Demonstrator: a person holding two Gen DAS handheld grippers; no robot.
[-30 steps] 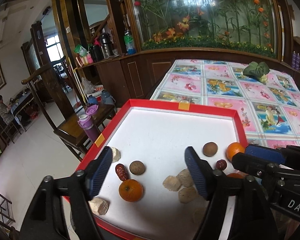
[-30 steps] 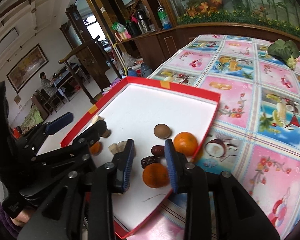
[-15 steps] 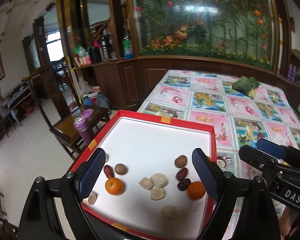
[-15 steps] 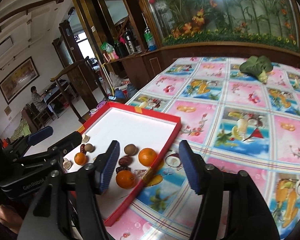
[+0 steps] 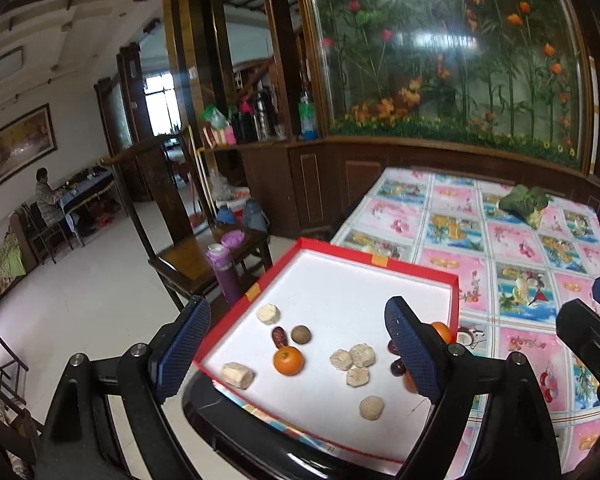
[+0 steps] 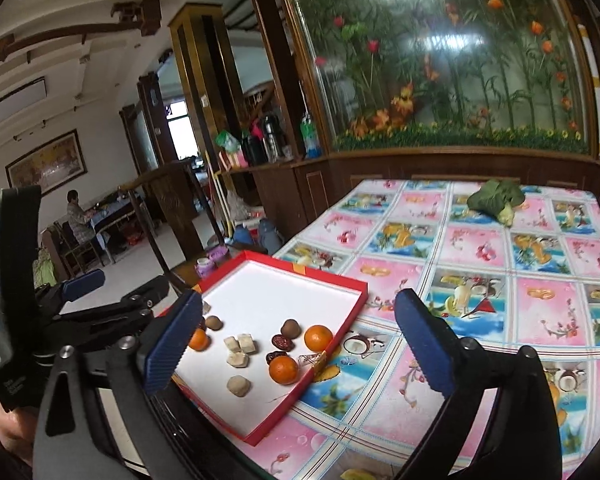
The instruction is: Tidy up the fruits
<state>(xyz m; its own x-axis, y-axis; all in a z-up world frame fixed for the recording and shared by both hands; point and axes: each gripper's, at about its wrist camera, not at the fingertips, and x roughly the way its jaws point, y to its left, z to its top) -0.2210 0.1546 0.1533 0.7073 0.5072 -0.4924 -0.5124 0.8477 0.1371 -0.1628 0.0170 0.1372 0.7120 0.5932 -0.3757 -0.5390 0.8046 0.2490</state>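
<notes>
Lying scattered in the red-rimmed tray [image 5: 455, 292] at the near corner of the counter [image 6: 480, 248], the fruits sit on its white floor. One orange [image 5: 288, 361] rests at the centre-left, with a red date [image 5: 278, 337] and a brown round fruit [image 5: 301, 335] just beside it at 11 and 12 o'clock. Pale chunks [image 5: 352, 364] cluster at its 3 o'clock, and another pale ball [image 5: 371, 407] lies toward 5 o'clock. In the right wrist view two more oranges [image 6: 318, 337] sit near the tray's right rim with dark dates [image 6: 282, 342] between them.

Compared with a second ago, both tongs have pulled back and up: the tray looks smaller and farther, and the fruits lie in the same places. The left tongs [image 5: 296, 354] hang released, fingers spread wide and holding nothing. The right tongs [image 6: 296, 344], which then stood narrowed around an orange, now gape wide and empty, framing the tray's right edge and the tablecloth.

The counter wears a glossy cloth of pink and blue fruit squares, with a leafy green vegetable [image 6: 496, 198] at its far end. Beyond stand dark wooden cabinets [image 5: 320, 184], a glass panel of painted flowers and bamboo [image 5: 452, 48], a wooden chair [image 5: 204, 256] holding a purple flask [image 5: 224, 276], and a person [image 5: 46, 200] seated at a distant table.
</notes>
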